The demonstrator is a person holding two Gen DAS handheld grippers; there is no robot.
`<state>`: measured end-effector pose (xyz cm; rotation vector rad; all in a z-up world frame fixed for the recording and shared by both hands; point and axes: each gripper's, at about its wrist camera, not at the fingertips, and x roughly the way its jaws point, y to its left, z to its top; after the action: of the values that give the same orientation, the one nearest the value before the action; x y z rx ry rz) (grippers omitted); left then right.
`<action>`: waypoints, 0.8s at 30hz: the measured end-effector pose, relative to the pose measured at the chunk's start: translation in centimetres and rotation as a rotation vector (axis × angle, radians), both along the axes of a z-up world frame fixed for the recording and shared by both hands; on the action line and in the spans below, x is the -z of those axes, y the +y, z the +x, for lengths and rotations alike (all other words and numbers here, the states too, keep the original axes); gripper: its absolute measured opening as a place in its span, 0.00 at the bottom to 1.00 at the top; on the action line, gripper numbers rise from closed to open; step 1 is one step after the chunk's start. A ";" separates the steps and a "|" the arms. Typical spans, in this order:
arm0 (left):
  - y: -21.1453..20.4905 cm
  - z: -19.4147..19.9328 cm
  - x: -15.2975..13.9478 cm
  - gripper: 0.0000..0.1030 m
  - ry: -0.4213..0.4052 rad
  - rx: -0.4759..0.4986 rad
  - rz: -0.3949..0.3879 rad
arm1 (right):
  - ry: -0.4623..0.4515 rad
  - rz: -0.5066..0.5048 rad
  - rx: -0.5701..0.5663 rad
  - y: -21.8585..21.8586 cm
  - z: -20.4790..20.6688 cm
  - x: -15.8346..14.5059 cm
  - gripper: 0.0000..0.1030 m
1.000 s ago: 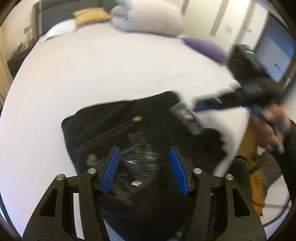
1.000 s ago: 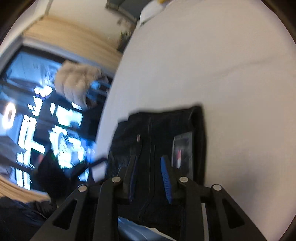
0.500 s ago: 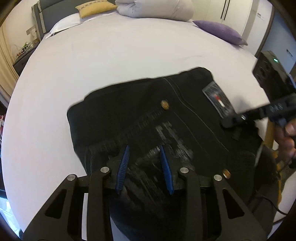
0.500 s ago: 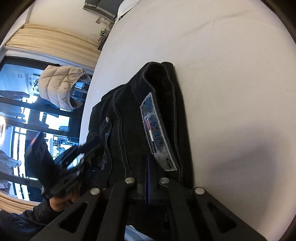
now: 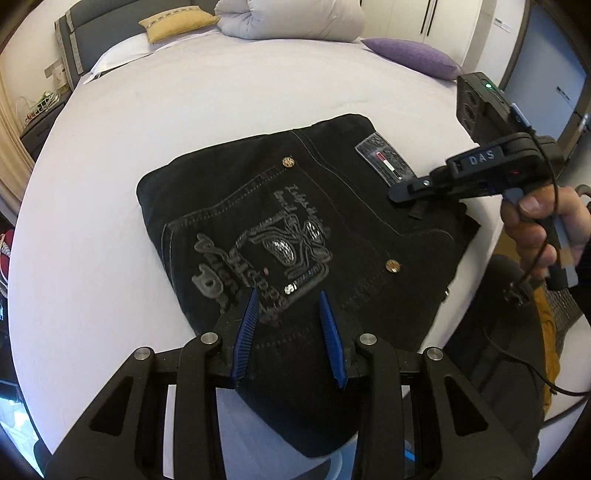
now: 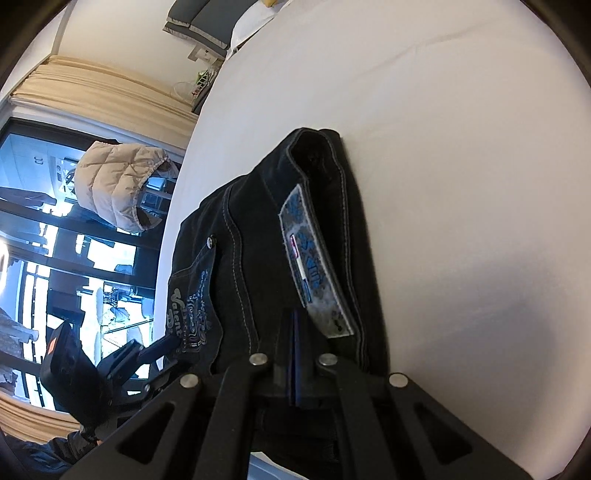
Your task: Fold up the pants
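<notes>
Black pants [image 5: 295, 229] lie folded in a compact stack on the white bed [image 5: 184, 110], back pocket embroidery and waistband patch facing up. My left gripper [image 5: 290, 308] is open, its blue pads over the near edge of the stack with nothing between them. My right gripper [image 5: 397, 192] reaches in from the right at the waistband beside the patch. In the right wrist view the pants [image 6: 258, 236] fill the middle and the right gripper [image 6: 295, 332] has its blue pads pressed together just above the waistband cloth, not clamping it.
A yellow pillow [image 5: 177, 24], a rolled white duvet [image 5: 291, 18] and a purple cushion [image 5: 413, 57] lie at the head of the bed. A beige puffer jacket [image 6: 118, 184] hangs by the window. The bed's near edge lies just under my grippers.
The left gripper pads have opened wider and pulled back to the near edge of the stack. The right gripper stayed shut at the waistband. The pants have settled flat.
</notes>
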<state>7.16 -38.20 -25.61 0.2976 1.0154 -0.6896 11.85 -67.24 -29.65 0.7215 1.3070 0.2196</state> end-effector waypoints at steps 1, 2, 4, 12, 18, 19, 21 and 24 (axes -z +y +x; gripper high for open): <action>0.3 -0.5 -0.1 0.32 0.001 0.002 0.000 | -0.003 0.000 0.003 -0.1 -0.1 0.0 0.00; 0.8 -1.2 -0.5 0.32 0.002 0.008 0.000 | -0.008 0.002 0.007 -0.1 -0.2 0.0 0.00; 0.8 -2.3 -0.3 0.31 -0.011 0.023 0.013 | -0.016 0.008 0.015 -0.2 -0.5 0.0 0.00; 1.4 -5.2 0.1 0.32 -0.054 0.071 0.029 | -0.057 0.048 0.054 -1.1 -2.0 -1.1 0.00; 6.4 -5.7 -2.8 0.54 -0.028 0.021 -0.080 | -0.154 0.057 0.137 -4.4 -3.8 -5.2 0.71; 7.5 -5.2 -3.4 0.59 -0.036 -0.015 -0.104 | -0.149 0.066 0.131 -5.1 -3.6 -5.5 0.71; 9.1 -3.5 -3.5 0.63 0.025 -0.068 -0.178 | -0.131 0.085 0.127 -5.8 -3.0 -5.3 0.71; 10.1 0.0 -1.7 0.63 0.195 -0.147 -0.286 | -0.073 0.096 0.100 -6.2 -1.3 -4.1 0.71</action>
<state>7.14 -28.06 -23.90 -0.0945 1.0959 -0.7289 10.58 -73.40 -25.54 0.8506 1.1943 0.2263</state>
